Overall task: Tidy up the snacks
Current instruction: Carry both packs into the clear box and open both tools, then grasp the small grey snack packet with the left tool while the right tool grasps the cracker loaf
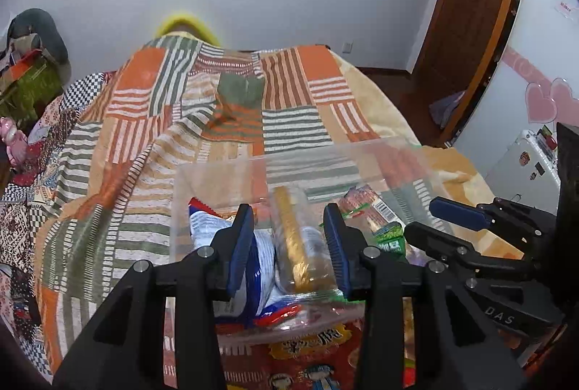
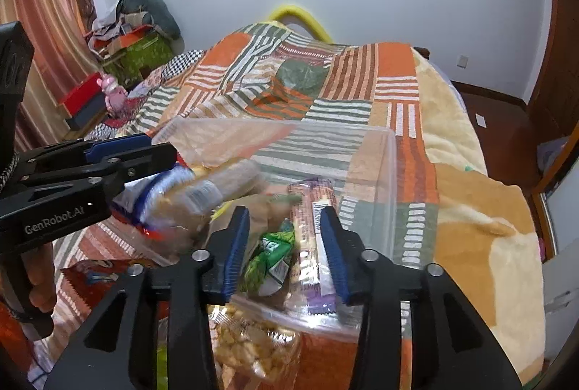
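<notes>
A clear plastic bin (image 1: 224, 169) (image 2: 391, 180) sits on the striped bedspread and holds several snacks. My left gripper (image 1: 291, 248) is open over the bin, its fingers on either side of a clear cookie sleeve with a gold strip (image 1: 296, 245); a blue and white bag (image 1: 213, 227) lies to its left. My right gripper (image 2: 286, 252) is open and empty over the bin's near right part, above a green packet (image 2: 271, 256) and a purple bar (image 2: 315, 245). The cookie sleeve (image 2: 217, 187) looks blurred in the right wrist view.
A red snack bag (image 1: 311, 350) and a clear bag of yellow puffs (image 2: 246, 343) lie on the bed in front of the bin. Boxes and clutter (image 2: 137, 46) stand left of the bed. A wooden door (image 1: 470, 9) is at the right.
</notes>
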